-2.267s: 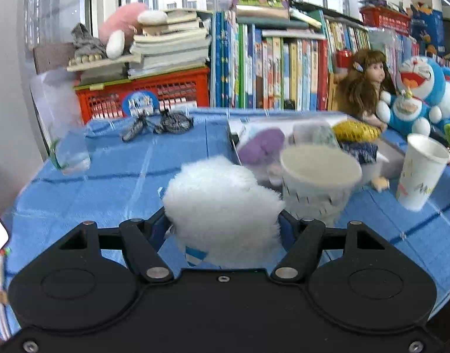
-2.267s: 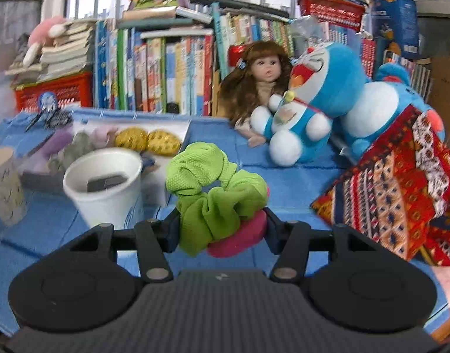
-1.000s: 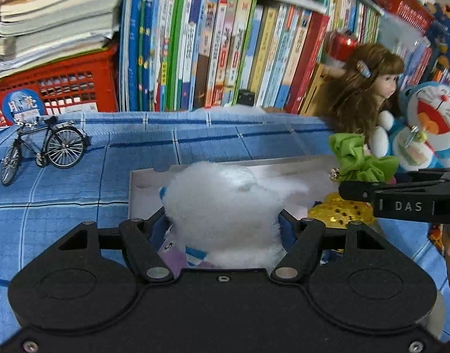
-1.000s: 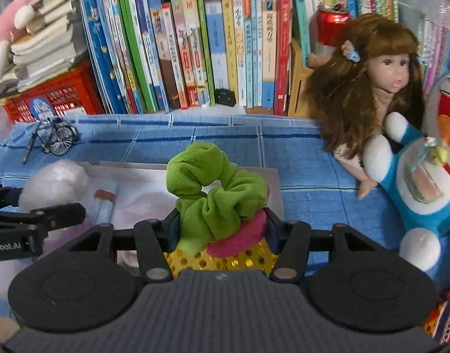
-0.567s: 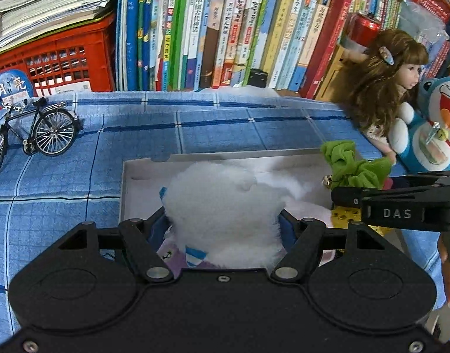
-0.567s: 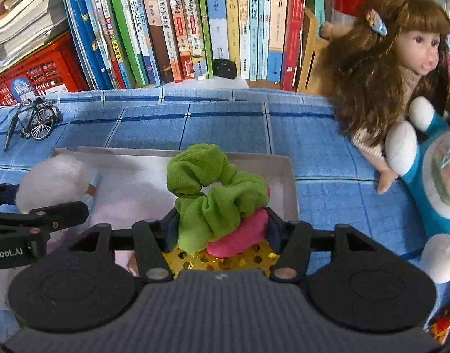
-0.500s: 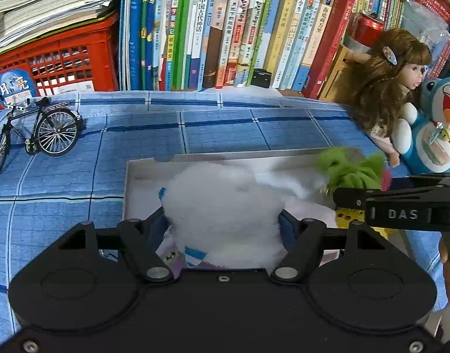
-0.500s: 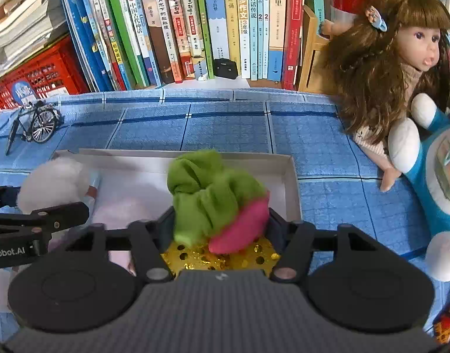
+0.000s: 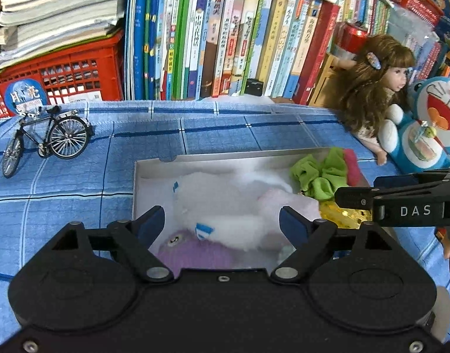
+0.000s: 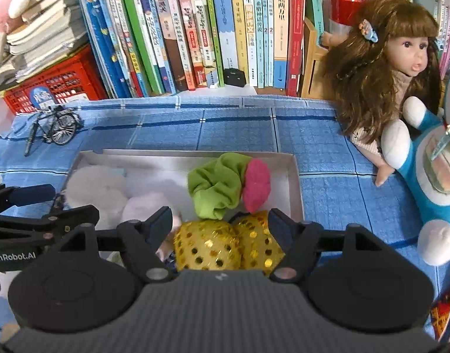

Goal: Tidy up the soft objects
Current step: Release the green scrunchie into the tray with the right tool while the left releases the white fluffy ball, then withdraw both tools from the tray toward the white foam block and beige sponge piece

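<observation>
A shallow white box (image 9: 219, 160) (image 10: 295, 182) lies on the blue checked cloth. In it lie a white fluffy toy (image 9: 225, 203) (image 10: 92, 189), a green and pink scrunchie (image 9: 321, 176) (image 10: 222, 185), gold sequin pieces (image 10: 225, 245) (image 9: 342, 213), a pale pink soft piece (image 10: 148, 206) and a purple plush (image 9: 189, 254). My left gripper (image 9: 222, 220) is open just above the white toy. My right gripper (image 10: 220, 220) is open above the gold pieces, behind the scrunchie. Each gripper shows at the edge of the other's view.
A model bicycle (image 9: 45, 139) stands at the left on the cloth. A red crate (image 9: 57, 76) and a row of books (image 9: 225, 38) line the back. A doll (image 10: 383, 67) and a blue plush (image 9: 430, 126) sit at the right.
Both grippers opened. The white fluffy toy dropped from the left one into the box; the green and pink scrunchie dropped from the right one into the box's far right.
</observation>
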`<action>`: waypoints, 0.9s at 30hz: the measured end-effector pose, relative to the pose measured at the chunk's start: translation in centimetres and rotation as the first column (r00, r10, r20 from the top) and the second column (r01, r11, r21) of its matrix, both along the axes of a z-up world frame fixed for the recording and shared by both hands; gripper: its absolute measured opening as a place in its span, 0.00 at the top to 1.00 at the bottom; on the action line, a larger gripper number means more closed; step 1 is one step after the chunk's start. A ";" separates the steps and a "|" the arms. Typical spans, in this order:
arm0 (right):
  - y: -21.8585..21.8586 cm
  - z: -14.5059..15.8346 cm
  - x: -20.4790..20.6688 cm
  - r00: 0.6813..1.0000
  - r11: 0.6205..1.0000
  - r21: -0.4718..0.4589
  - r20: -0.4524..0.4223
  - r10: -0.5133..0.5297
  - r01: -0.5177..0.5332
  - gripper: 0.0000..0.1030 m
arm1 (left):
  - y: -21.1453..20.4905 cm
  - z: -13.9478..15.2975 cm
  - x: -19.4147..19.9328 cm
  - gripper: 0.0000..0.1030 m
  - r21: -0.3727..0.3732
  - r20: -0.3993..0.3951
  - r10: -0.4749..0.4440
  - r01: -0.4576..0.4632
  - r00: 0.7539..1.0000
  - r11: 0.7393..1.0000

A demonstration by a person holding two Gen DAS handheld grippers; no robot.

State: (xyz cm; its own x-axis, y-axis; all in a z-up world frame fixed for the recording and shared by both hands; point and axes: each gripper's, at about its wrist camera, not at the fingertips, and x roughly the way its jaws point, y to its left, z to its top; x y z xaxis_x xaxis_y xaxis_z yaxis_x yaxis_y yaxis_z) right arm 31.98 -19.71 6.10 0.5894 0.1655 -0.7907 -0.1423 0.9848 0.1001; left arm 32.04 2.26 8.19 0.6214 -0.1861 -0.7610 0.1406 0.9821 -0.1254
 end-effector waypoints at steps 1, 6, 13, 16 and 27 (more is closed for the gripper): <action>0.1 0.3 -0.5 1.000 1.000 0.002 0.002 0.001 -0.001 0.20 | 0.1 0.3 -0.5 0.18 -0.002 0.005 -0.001 0.001 1.000 1.000; 1.1 1.1 -3.6 0.998 0.998 -0.006 -0.010 0.061 -0.061 0.23 | 0.3 1.6 -3.5 0.17 0.009 0.037 -0.017 0.017 0.999 1.000; 1.9 2.2 -8.0 0.990 0.990 0.000 -0.005 0.143 -0.143 0.23 | 1.7 2.9 -7.8 0.17 0.032 0.059 -0.032 0.031 0.998 0.999; 2.1 2.2 -9.6 0.988 0.988 0.011 -0.011 0.153 -0.152 0.42 | 2.7 3.2 -9.7 0.15 0.030 0.079 -0.015 0.013 0.997 0.999; 3.5 1.3 -12.5 0.968 0.979 0.044 -0.146 0.205 -0.201 0.37 | 6.1 3.2 -14.6 0.14 0.049 0.088 0.052 -0.056 0.995 0.997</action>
